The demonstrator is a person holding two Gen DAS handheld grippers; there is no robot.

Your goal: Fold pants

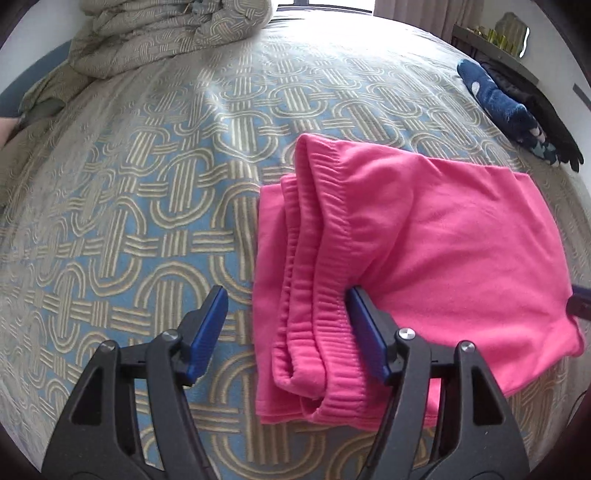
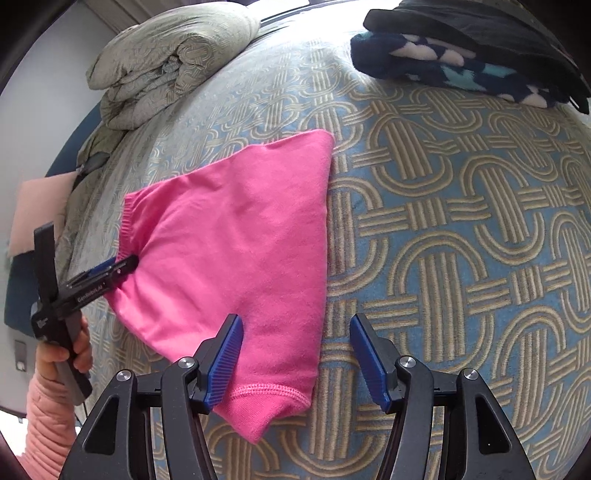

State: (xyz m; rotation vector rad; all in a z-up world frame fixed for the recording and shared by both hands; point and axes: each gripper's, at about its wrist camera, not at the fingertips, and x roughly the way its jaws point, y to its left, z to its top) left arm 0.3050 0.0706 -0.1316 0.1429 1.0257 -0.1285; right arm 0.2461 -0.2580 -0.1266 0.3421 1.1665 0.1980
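Pink pants lie folded in a compact stack on the patterned bedspread. Their ribbed waistband faces my left gripper, which is open with the waistband layers between its blue pads; the right pad rests on the top layer. In the right wrist view the pants lie ahead and to the left, hem corner nearest. My right gripper is open over that hem corner, holding nothing. The left gripper shows at the pants' left edge.
A folded duvet lies at the head of the bed. A pile of dark blue patterned and black clothes sits on the bed's far right edge. A pink pillow is at the left. Window light washes out the far side.
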